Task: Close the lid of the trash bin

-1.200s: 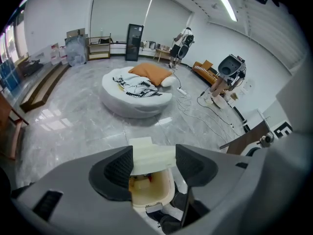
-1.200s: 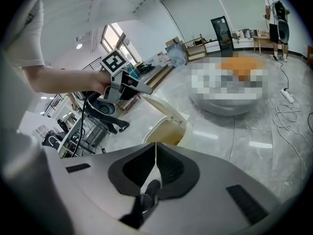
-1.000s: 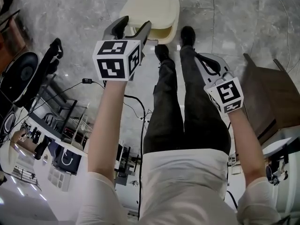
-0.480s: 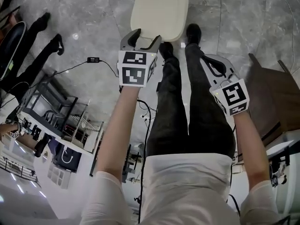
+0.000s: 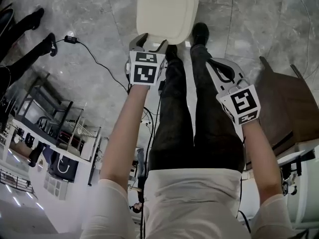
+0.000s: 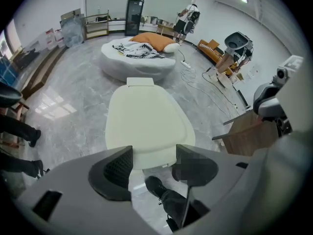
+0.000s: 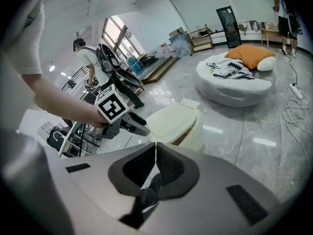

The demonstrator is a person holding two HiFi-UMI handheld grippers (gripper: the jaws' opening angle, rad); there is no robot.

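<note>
Left tongs point(image 5: 152, 40): jaws apart, nothing clamped. The tips sit at the near edge of the lid point(image 5: 167, 9), and the lid's front lip shows between the two jaws in the left gripper view. Touching or just above: cannot tell.

Trash bin point(image 7: 198, 133): stands on the grey marble floor point(image 5: 99, 14), just ahead of the person's shoes point(image 5: 199, 34). The lid now lies flat over the body. One second ago it was tilted up with the cream interior showing. Half a second ago it was already down, with the left tongs at its front edge. The swing looks done. The right gripper view shows a thin yellowish strip under the lid's front edge, so the lid is judged possibly not fully seated. A last press may be wanted.

Other differences from the earlier frame: the left tongs have followed the lid down and forward, and their marker cube reads smaller in the head view.

Right tongs point(image 5: 215, 63): jaws together, empty, held over the right leg and well apart from the bin. Their position is much as before.
</note>
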